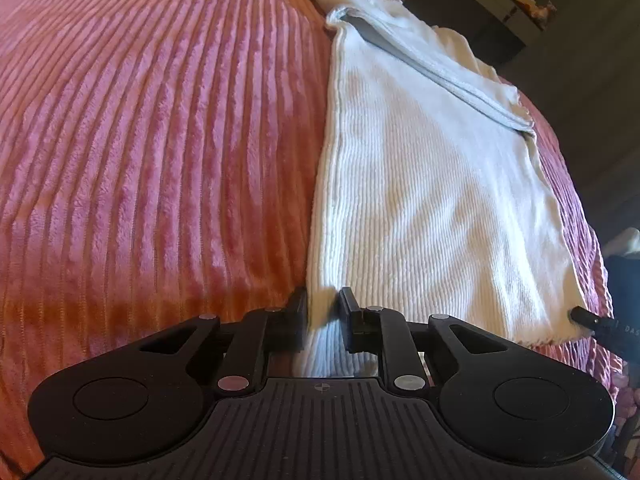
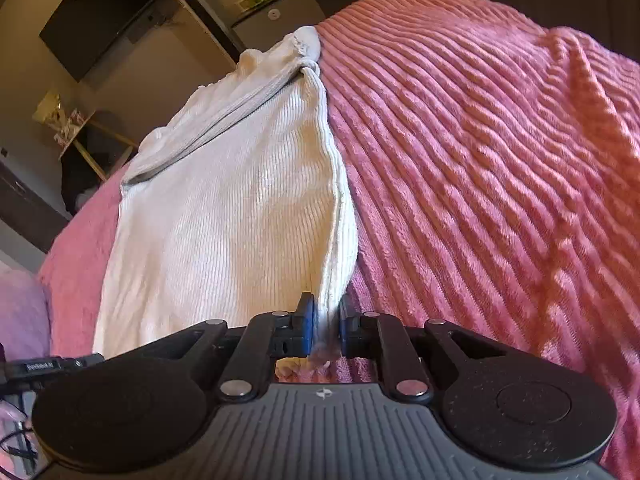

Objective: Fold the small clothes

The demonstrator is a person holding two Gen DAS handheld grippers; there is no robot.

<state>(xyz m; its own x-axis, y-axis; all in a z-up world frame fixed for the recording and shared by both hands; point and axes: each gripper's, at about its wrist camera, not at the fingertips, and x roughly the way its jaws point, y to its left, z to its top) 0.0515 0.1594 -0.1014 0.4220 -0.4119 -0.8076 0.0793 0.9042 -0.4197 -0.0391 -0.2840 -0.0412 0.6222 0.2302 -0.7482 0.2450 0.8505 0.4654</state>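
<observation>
A white ribbed knit garment (image 1: 420,184) lies flat on a pink ribbed blanket (image 1: 160,140), with a greyish band across its far end. In the left wrist view my left gripper (image 1: 323,304) is shut on the garment's near left corner, and white cloth fills the gap between its fingers. In the right wrist view the same garment (image 2: 224,208) stretches away from me. My right gripper (image 2: 327,308) is shut on its near right edge, where the cloth stands up in a ridge. The right gripper's tip (image 1: 584,316) shows at the garment's other near corner.
The pink blanket (image 2: 480,160) spreads wide to the right of the garment. Beyond the bed's far edge stand dark furniture (image 1: 460,12), a wooden shelf (image 2: 80,132) and a dark screen (image 2: 100,20) on the wall. Part of the left gripper (image 2: 52,364) shows at the lower left.
</observation>
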